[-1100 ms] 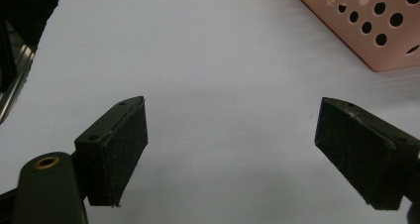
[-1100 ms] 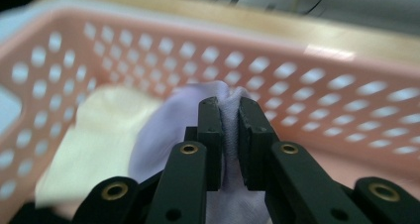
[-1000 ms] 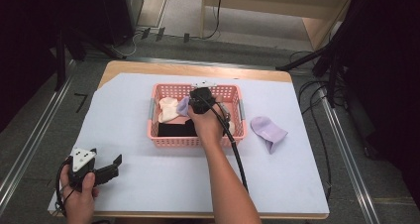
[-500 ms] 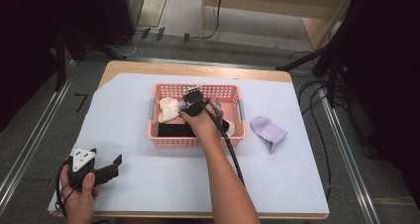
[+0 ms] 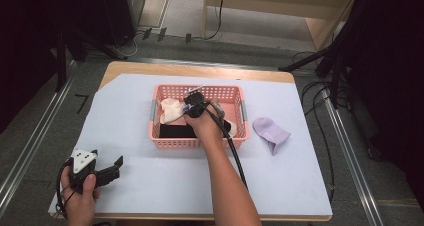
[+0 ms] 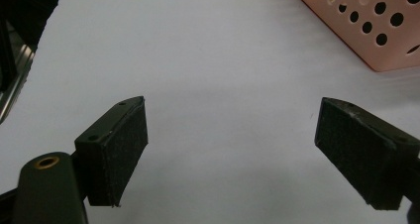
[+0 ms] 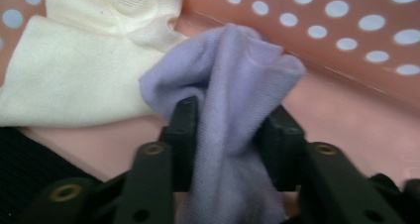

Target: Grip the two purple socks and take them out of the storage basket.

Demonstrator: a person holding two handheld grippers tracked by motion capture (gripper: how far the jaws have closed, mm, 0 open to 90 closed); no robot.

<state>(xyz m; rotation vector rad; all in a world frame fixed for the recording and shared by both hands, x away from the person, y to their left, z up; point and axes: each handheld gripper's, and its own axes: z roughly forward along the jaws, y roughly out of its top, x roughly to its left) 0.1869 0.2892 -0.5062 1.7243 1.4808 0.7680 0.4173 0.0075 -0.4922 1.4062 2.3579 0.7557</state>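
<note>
The right tongs [image 7: 225, 130] are pinched on a lilac sock [image 7: 233, 75] inside the pink basket [image 5: 165, 142], its bunched length rising between them; the left tongs [image 6: 233, 154] gape empty over the worktop [image 5: 165, 186], well apart.

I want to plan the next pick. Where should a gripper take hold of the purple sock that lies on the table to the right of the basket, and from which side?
Probably grip the purple sock at its narrow folded end nearest the person, coming from above. The rest lies flat on the white sheet, giving jaws little to pinch.
</note>
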